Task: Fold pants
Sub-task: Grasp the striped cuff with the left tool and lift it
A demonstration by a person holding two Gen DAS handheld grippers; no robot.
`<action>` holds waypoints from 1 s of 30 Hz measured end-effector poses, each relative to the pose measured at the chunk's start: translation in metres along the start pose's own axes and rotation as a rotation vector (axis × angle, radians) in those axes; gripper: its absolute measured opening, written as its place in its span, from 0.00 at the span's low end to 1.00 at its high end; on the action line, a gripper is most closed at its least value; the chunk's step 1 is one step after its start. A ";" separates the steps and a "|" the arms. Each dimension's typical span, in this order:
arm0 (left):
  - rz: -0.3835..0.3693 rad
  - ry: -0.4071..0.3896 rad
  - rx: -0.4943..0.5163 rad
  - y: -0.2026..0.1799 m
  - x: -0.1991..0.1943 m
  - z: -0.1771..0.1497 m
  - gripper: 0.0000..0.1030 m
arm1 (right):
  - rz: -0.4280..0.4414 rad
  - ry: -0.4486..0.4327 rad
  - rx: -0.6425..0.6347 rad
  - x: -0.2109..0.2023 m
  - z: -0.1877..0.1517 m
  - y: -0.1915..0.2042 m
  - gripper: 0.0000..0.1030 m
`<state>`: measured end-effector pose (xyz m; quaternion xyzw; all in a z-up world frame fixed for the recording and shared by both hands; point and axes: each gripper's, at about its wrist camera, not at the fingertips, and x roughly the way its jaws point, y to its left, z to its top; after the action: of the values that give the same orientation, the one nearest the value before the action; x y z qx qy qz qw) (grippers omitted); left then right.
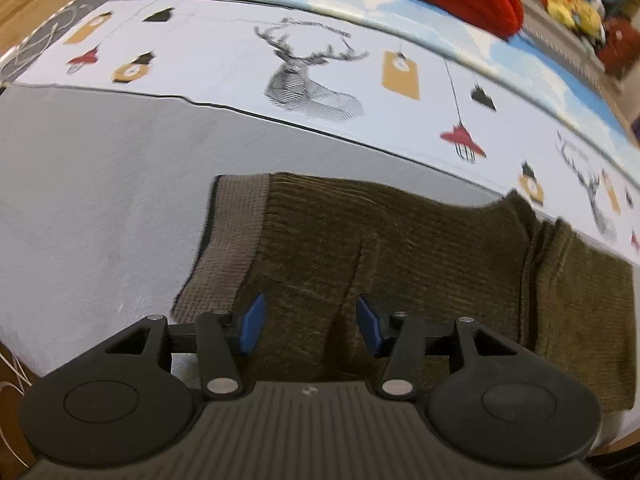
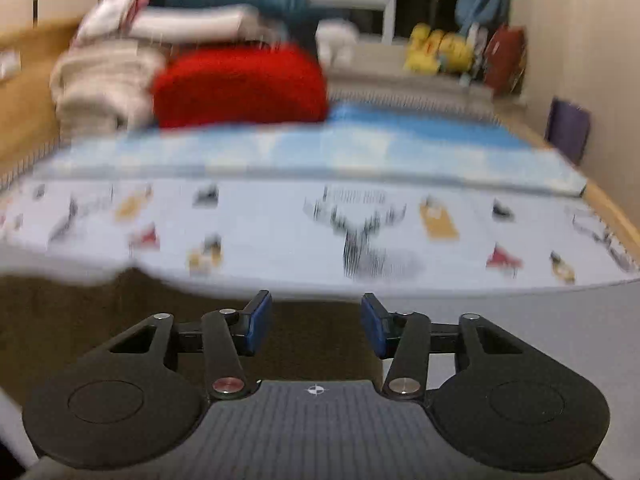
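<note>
Both hand-held grippers, left [image 1: 308, 324] and right [image 2: 316, 322], hover half-open, empty, above olive pants [image 1: 400, 248].

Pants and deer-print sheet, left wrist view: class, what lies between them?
A strip of plain grey cover separates the folded olive pants from the deer-print sheet; nothing else lies on it, as the left wrist view shows.

Left tongs [image 1: 308, 324]: matte black linkage arms with silver rivet heads, blue pads [image 1: 252, 322] at the tips, round black discs at either side, a ribbed grey housing behind. Right tongs [image 2: 316, 322] match, one rivet reddish, a small crosshair mark on the housing.
</note>
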<state>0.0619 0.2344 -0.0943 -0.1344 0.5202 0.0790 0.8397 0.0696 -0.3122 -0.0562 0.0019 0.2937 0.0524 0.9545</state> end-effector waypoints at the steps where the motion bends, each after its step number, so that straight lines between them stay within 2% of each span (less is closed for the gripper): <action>1: -0.007 -0.013 -0.026 0.007 -0.004 -0.001 0.55 | -0.004 0.002 -0.006 0.001 0.000 0.002 0.50; 5: -0.053 -0.040 -0.185 0.047 -0.017 -0.010 0.63 | 0.028 0.007 0.005 0.008 0.006 0.003 0.50; 7: -0.067 -0.030 -0.248 0.062 -0.018 -0.016 0.64 | 0.042 0.008 0.017 0.009 0.009 0.002 0.50; 10: -0.096 0.010 -0.345 0.079 -0.008 -0.027 0.65 | 0.058 0.024 0.024 0.013 0.010 -0.002 0.50; 13: -0.081 0.060 -0.410 0.089 0.008 -0.035 0.65 | 0.063 0.042 0.023 0.021 0.010 -0.005 0.50; 20: -0.061 0.102 -0.468 0.091 0.036 -0.041 0.66 | 0.073 0.077 0.071 0.032 0.011 -0.014 0.50; 23: -0.063 0.081 -0.495 0.090 0.042 -0.045 0.75 | 0.071 0.093 0.060 0.035 0.010 -0.012 0.50; 30: -0.015 0.003 -0.489 0.076 0.043 -0.047 0.77 | 0.059 0.114 0.020 0.038 0.006 -0.004 0.50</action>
<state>0.0202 0.2922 -0.1638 -0.3378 0.4859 0.1960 0.7819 0.1046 -0.3126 -0.0728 0.0169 0.3479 0.0775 0.9342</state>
